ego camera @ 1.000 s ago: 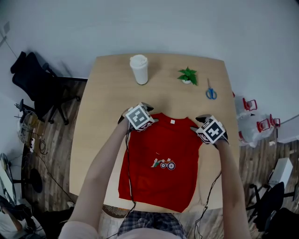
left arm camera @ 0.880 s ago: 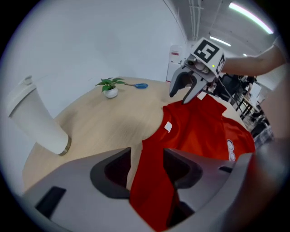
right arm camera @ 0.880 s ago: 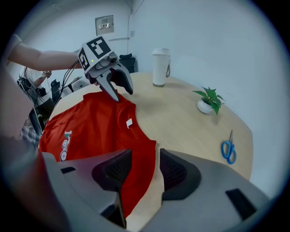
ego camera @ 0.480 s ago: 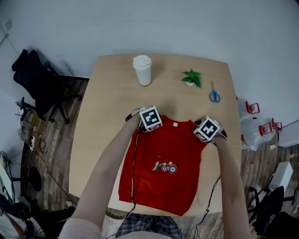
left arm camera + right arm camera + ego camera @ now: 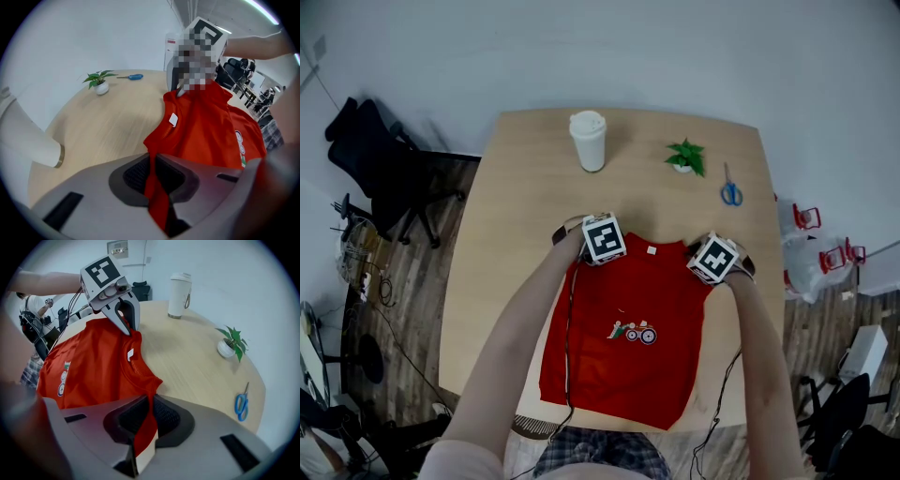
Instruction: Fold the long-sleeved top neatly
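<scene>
A red long-sleeved top (image 5: 623, 333) with a small printed picture lies on the wooden table (image 5: 520, 206), collar away from me, sleeves folded in. My left gripper (image 5: 589, 255) is at its left shoulder; its jaws have just been closing and are shut on the red cloth (image 5: 157, 197). At the right shoulder, my right gripper (image 5: 724, 272) has likewise just been closing, and its pads pinch the red cloth (image 5: 143, 430). From the right gripper view the left gripper (image 5: 125, 324) bites the far shoulder. The white collar label (image 5: 173, 120) lies between them.
A white lidded cup (image 5: 589, 141) stands at the table's far side, a small potted plant (image 5: 685, 157) to its right and blue-handled scissors (image 5: 729, 191) near the right edge. A black office chair (image 5: 380, 173) stands left of the table; bottles (image 5: 811, 244) on the floor at right.
Both grippers have sunk onto the top's shoulders and drawn slightly inward, from open above the cloth to shut on it. The top has hardly shifted.
</scene>
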A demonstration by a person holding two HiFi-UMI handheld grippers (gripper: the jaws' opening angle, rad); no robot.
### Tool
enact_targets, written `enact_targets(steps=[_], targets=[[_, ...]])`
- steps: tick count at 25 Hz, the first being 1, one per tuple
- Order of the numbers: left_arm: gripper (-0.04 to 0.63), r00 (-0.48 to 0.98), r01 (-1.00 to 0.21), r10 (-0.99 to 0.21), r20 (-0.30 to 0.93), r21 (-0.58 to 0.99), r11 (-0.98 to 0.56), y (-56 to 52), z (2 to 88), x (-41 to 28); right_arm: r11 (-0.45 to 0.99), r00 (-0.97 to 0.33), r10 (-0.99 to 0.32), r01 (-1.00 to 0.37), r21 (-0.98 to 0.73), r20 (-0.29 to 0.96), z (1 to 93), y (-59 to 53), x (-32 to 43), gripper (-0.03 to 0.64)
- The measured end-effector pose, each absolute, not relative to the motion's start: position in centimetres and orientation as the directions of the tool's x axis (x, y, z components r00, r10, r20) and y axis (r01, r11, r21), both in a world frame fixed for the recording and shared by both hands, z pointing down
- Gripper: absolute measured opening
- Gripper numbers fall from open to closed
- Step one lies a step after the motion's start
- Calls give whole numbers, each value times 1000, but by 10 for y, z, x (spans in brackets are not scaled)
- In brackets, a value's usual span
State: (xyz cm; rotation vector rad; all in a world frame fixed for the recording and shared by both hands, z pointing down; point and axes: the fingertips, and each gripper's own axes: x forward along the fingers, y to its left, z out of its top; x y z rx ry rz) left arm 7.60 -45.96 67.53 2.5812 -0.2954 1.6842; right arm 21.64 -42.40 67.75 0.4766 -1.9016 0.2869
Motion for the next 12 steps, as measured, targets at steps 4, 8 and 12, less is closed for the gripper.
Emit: enact_targets(steps=[4, 8, 12], targets=[[37, 397, -253, -245, 884, -151, -956, -481, 653, 72, 853, -306, -307, -508, 118, 901, 657, -447, 222, 43], [35, 417, -276, -287, 862, -181, -944, -487, 624, 70, 837, -325, -371, -524, 161, 870, 625, -459, 221, 41], [35, 436, -268, -301, 848, -197, -943, -473, 601, 64, 850, -350, -380, -498, 174, 856, 599, -442, 217, 40]])
